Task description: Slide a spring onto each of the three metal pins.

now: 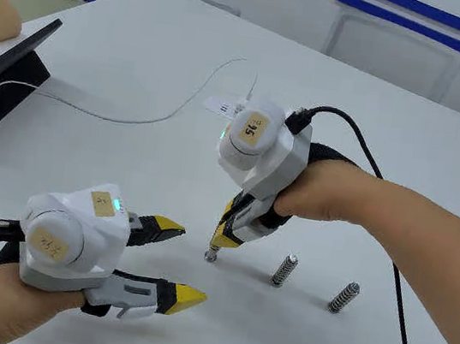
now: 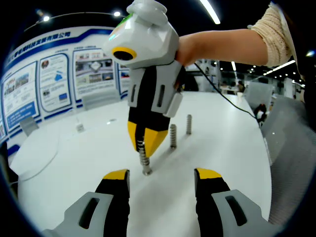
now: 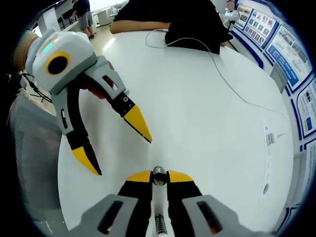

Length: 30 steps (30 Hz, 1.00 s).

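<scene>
Right claw [image 1: 220, 240] points down, seemingly gripping spring [image 2: 142, 149]; left claw [image 1: 194, 262] level, spread

I see a broad white tabletop [image 1: 143, 55] backed by a white wall with blue stripes [image 1: 392, 14]; blue-and-white poster panels [image 2: 54, 79] line one side, long ceiling strip lights [image 2: 210, 10] overhead.

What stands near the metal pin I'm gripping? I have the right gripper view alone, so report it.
Observer: A grey coiled metal spring and a second one stand on the white table, apart from the right gripper.
Operator: Now report the lower end of the gripped metal pin.
Observer: In the left gripper view its flat foot appears to rest on the table, with a coiled spring around the shaft above.
</scene>
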Available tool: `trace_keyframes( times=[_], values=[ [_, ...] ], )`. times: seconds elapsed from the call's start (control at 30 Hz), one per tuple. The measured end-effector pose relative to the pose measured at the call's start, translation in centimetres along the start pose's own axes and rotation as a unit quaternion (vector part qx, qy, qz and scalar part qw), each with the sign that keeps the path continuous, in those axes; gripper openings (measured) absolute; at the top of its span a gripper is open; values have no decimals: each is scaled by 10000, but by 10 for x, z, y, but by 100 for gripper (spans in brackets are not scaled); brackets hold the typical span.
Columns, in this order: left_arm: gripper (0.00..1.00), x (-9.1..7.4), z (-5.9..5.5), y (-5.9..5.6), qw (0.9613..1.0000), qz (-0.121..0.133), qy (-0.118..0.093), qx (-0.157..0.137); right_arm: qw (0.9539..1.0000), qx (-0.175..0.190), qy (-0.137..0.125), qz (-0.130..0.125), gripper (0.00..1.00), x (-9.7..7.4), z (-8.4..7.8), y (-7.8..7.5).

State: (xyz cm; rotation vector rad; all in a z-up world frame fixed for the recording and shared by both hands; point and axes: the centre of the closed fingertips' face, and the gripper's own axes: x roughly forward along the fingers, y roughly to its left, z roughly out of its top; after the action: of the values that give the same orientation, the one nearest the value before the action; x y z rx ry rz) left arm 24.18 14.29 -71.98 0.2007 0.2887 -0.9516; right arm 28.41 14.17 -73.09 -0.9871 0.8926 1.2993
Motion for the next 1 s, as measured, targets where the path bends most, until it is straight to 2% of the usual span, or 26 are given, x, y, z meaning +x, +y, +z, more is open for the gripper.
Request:
trace_keyframes(
  times=[0.5,1.0],
  values=[
    [53,0,-1,0,10000,12,24,-14,10000,53,30,15,12,15,-4,3],
    [54,0,1,1,10000,25,-4,-47,9999,130,-27,46,13,21,-5,5]
  ],
)
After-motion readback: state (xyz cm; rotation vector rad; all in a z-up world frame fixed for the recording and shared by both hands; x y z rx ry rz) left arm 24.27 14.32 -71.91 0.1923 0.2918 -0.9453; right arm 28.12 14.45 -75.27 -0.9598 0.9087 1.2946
